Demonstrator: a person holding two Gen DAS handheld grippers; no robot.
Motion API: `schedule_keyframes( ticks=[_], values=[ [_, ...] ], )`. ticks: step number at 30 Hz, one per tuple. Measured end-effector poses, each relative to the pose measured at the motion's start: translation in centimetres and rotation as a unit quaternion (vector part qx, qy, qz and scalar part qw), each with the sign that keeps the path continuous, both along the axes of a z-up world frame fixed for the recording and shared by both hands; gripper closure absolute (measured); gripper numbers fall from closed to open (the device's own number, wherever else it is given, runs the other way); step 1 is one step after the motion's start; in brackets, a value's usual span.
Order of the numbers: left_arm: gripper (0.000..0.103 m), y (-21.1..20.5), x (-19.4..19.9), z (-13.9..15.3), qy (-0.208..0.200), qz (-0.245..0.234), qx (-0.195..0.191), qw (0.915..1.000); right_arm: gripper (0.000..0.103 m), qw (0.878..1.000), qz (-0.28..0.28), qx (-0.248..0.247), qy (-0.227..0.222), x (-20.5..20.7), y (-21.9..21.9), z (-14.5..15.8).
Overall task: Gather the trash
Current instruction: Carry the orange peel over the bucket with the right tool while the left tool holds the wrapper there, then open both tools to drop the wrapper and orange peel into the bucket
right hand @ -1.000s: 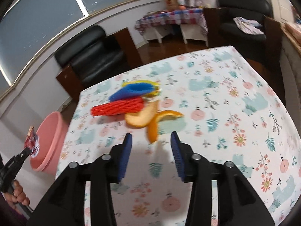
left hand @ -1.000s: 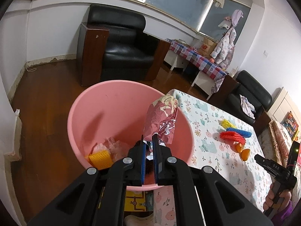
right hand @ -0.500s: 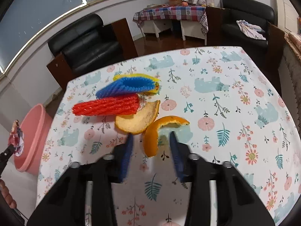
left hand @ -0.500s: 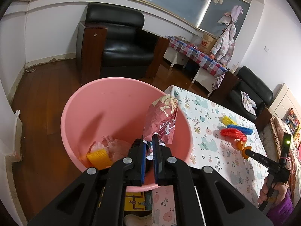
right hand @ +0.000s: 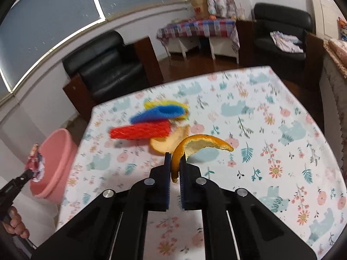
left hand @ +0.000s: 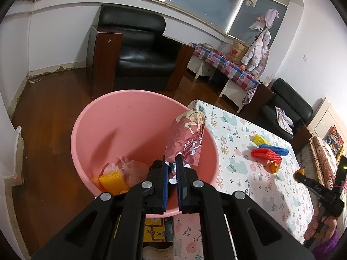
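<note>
1. Trash is split between both grippers, the pink basin (left hand: 130, 117) and the surface (right hand: 271, 134) with its floral cloth.
2. At the left gripper (left hand: 171, 169), the jaws are narrow, pinching the bottom of a crumpled red wrapper (left hand: 187, 138) that stands upright above the basin.
3. Inside the basin lie a yellow foam net (left hand: 112, 181) and a clear crinkled plastic scrap (left hand: 130, 166).
4. At the right gripper (right hand: 175, 166), the jaws are nearly together, clamping one end of a curved orange peel (right hand: 201, 145); the rest of the peel arcs out to the right above the cloth.
5. Just beyond it, a second peel piece (right hand: 171, 139) rests on the surface, touching a red foam net (right hand: 141, 131).
6. A blue foam net (right hand: 160, 112) lies against the red one, overlapping a yellow net (right hand: 164, 103) behind.
7. The basin sits off the surface's edge, beside a black armchair (left hand: 141, 49) on the wooden floor (left hand: 47, 99).
</note>
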State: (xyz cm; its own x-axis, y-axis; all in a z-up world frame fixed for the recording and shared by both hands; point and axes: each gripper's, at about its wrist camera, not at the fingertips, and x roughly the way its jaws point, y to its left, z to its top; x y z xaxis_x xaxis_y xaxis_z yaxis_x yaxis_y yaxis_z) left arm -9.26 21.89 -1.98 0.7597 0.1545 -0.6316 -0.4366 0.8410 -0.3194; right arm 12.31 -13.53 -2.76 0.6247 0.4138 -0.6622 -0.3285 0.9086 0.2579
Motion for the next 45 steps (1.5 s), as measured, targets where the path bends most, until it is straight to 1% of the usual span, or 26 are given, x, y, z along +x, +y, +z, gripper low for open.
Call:
schedule_keyframes(
  ticks=[7, 11, 14, 21, 28, 30, 38, 42, 45],
  values=[
    [0.097, 0.1, -0.9, 0.5, -0.007, 0.009, 0.005, 0.9999, 0.096, 0.997, 0.046, 0.022, -0.058, -2.7, 2.3, 4.2],
    [0.097, 0.3, -1.4, 0.4, -0.008, 0.02, 0.004, 0.9998, 0.095, 0.992, 0.09, 0.027, -0.082, -4.0, 5.1, 6.2],
    [0.097, 0.5, -1.7, 0.4, -0.009, 0.028, 0.002, 0.9996, 0.096, 0.988, 0.119, 0.028, -0.091, -4.6, 7.1, 6.9],
    [0.097, 0.8, -2.1, 0.3, -0.011, 0.04, 0.005, 0.9991, 0.096, 0.976, 0.199, 0.035, -0.086, -5.9, 13.3, 8.1],
    [0.097, 1.7, -2.5, 0.0, -0.005, 0.059, 0.0, 0.9983, 0.096, 0.962, 0.264, 0.033, -0.068, -6.8, 19.3, 7.6],
    [0.097, 1.9, -2.5, -0.2, -0.002, 0.064, 0.001, 0.998, 0.096, 0.959, 0.273, 0.031, -0.062, -6.7, 20.6, 7.2],
    [0.097, 2.8, -2.8, -1.1, 0.014, 0.079, -0.003, 0.9968, 0.095, 0.955, 0.295, 0.01, -0.027, -6.3, 25.0, 4.6],
    [0.097, 3.1, -2.5, -1.4, 0.019, 0.078, -0.002, 0.9968, 0.095, 0.955, 0.298, -0.004, -0.014, -6.2, 26.5, 3.3],
    [0.094, 3.1, -2.3, -1.4, 0.018, 0.08, -0.005, 0.9966, 0.095, 0.953, 0.304, -0.008, 0.007, -5.9, 27.0, 2.5]
  ],
)
